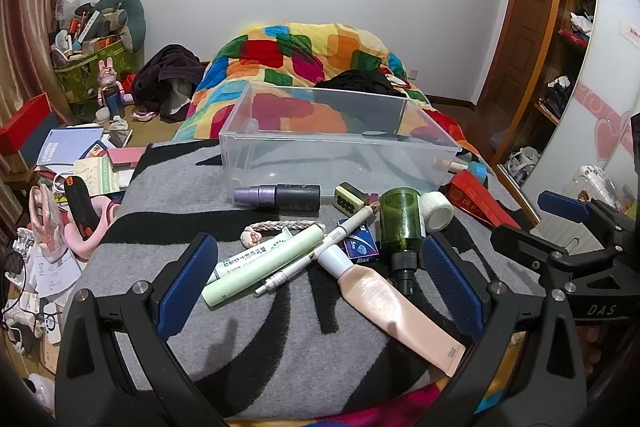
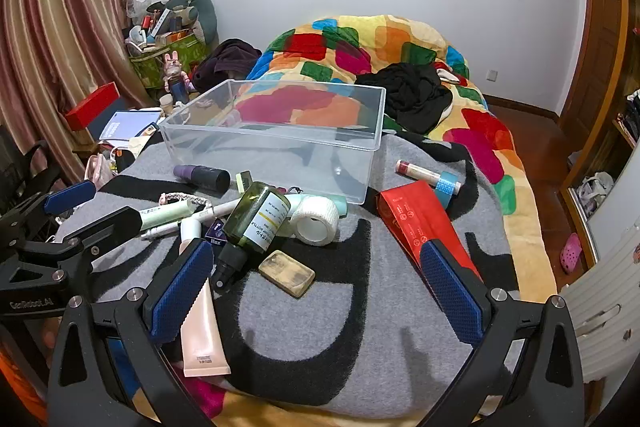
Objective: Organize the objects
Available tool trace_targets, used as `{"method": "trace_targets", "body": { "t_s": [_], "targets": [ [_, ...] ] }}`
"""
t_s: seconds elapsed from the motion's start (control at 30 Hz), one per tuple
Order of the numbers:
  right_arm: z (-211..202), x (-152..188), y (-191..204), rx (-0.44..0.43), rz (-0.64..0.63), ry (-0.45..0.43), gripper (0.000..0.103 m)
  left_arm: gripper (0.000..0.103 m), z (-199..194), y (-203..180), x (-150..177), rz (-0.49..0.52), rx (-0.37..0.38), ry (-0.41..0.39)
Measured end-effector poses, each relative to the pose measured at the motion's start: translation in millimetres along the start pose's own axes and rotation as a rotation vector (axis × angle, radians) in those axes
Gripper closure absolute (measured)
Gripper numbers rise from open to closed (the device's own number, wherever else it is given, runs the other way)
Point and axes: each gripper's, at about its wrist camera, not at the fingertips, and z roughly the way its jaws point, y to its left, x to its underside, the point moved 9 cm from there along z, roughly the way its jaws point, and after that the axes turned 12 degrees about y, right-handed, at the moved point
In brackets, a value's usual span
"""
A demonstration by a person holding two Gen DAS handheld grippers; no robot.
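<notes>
Left wrist view: my left gripper (image 1: 316,279) has its jaws spread wide with nothing pinched between them, hovering over the near edge of the grey and black blanket (image 1: 280,339) on the bed. Between the jaws and just beyond lies the clutter I must sort: a pale green tube (image 1: 264,267), a white pen (image 1: 320,251), a peach tube (image 1: 396,307) and a green spray bottle (image 1: 401,223). The clear plastic bin (image 1: 336,143) stands empty at the far side of the pile, and I judge it to be where these things belong.

The peach tube is nearest. Its long axis runs diagonally, white cap far and left, flat crimped end near and right, so my jaws would have to turn to close across its width. The green spray bottle lies with its black nozzle pointing near, almost along my line of sight, close by my right-hand pad.

In the right wrist view my right gripper (image 2: 316,291) is also spread wide and holds nothing. A tan soap-like block (image 2: 286,273) lies straight ahead between its jaws, the white tape roll (image 2: 316,219) farther on, and a red packet (image 2: 420,223) to the right. I judge that hand is nearer the block; my left is nearer the tubes.
</notes>
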Motion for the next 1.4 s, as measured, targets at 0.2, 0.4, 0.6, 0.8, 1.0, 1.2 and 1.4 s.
{"method": "trace_targets", "body": {
  "t_s": [0.2,0.4,0.6,0.8,1.0,1.2,1.4],
  "targets": [
    [0,-1,0,0.000,0.002,0.001,0.000,0.000,-1,0,0,0.005,0.000,0.000],
    [0,0,0,-0.007,0.007,0.002,0.000,0.000,0,-1,0,0.003,0.000,0.002],
    [1,0,0,-0.009,0.009,0.004,0.000,0.000,0,-1,0,0.003,0.001,0.003],
    [2,1,0,-0.012,0.012,0.006,0.000,0.000,2,-1,1,0.000,0.003,0.008],
    [5,3,-1,-0.020,0.020,0.014,0.000,0.000,3,-1,2,-0.003,0.010,0.011],
    [13,2,-8,-0.036,0.031,0.039,0.000,0.000,9,3,3,-0.012,0.006,0.028],
    [24,1,-14,-0.047,0.030,0.065,0.001,0.000,17,12,1,-0.032,0.004,0.042]
  ]
}}
